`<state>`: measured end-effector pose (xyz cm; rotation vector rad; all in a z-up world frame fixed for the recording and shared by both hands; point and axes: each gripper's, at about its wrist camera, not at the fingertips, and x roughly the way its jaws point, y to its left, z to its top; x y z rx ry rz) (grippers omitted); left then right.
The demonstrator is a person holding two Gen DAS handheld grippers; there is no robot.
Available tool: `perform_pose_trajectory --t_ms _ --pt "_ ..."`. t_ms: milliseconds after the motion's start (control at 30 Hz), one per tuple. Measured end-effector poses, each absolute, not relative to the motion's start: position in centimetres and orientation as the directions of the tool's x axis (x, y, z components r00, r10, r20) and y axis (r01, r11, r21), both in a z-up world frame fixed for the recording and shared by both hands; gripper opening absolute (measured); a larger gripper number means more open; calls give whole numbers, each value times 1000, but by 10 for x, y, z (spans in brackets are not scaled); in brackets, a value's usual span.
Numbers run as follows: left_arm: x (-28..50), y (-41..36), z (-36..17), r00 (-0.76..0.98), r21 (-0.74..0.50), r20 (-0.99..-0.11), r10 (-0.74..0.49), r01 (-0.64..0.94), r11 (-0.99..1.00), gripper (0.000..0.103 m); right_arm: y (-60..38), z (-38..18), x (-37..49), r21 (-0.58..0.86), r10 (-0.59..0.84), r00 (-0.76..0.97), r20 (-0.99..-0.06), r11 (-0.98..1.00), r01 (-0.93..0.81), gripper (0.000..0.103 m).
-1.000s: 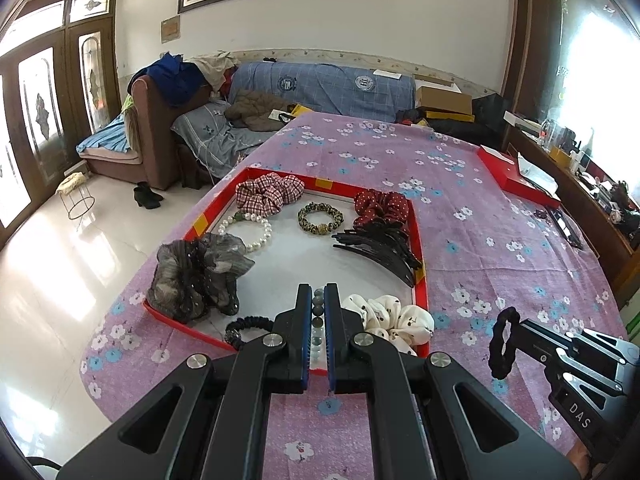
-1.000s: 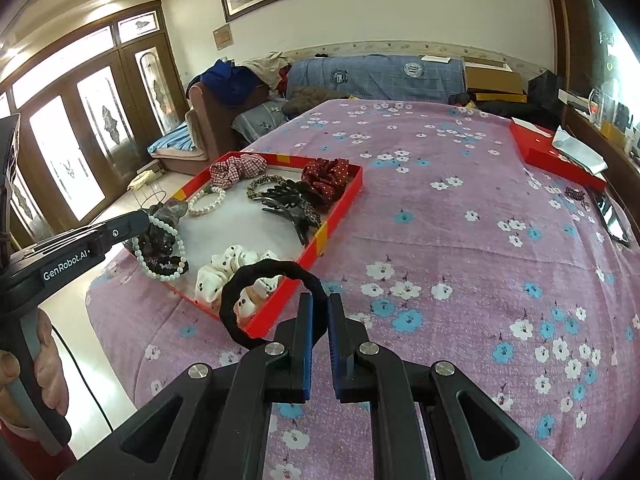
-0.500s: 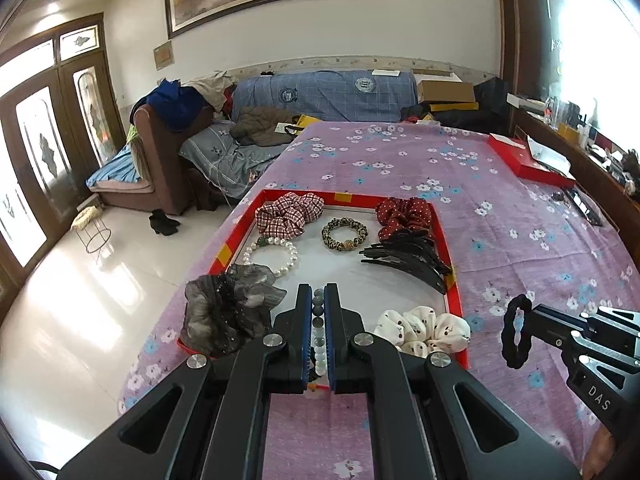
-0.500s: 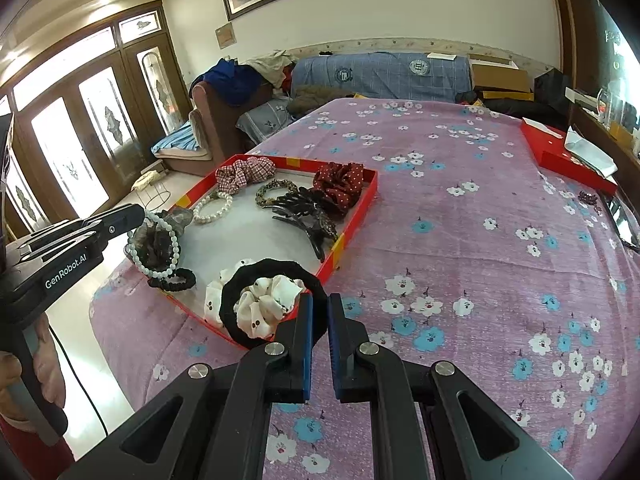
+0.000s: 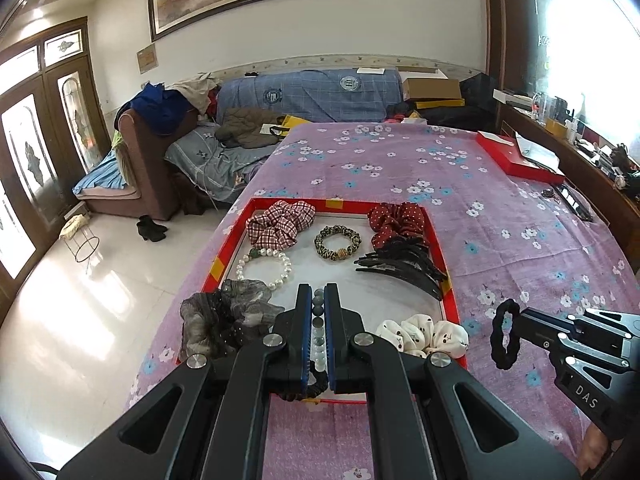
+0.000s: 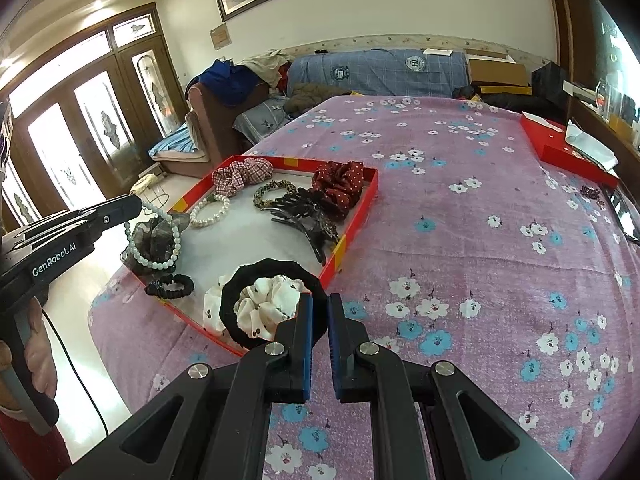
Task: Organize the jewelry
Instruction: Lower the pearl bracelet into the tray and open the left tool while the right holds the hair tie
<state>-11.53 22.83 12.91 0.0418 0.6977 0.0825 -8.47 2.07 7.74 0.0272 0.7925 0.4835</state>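
My left gripper [image 5: 318,300] is shut on a grey-green bead bracelet [image 5: 318,312], held above the near end of the red tray [image 5: 352,203]. In the right wrist view that bracelet [image 6: 154,240] hangs as a loop from the left gripper [image 6: 134,204], over a grey gauze scrunchie [image 6: 154,236]. My right gripper [image 6: 319,308] is shut on a black hair tie ring [image 6: 264,272], held over the tray's near corner above a white scrunchie [image 6: 268,308]. Seen from the left wrist, the right gripper [image 5: 520,320] holds the ring [image 5: 505,334] just right of the tray.
The tray also holds a plaid scrunchie [image 5: 280,224], a pearl bracelet [image 5: 266,268], a leopard hair tie [image 5: 337,242], a red dotted scrunchie [image 5: 398,220], black hair claws [image 5: 404,268] and a small black hair tie [image 6: 170,285]. A red box [image 5: 520,160] lies far right on the flowered cloth.
The left gripper has risen a little and rolled with the bracelet, so the tray sits straighter in its view. The right gripper still holds the black ring in about the same place.
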Motion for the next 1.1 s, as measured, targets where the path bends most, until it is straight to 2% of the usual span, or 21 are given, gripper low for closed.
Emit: perform_pose_trajectory --t_ms 700,1100 --pt "-91 246 130 742 37 -667 65 -54 998 6 31 77 -63 228 442 578 -686 885 -405 9" --pt "-65 269 131 711 -94 -703 -29 -53 994 6 53 68 -38 283 482 532 -697 865 -414 9"
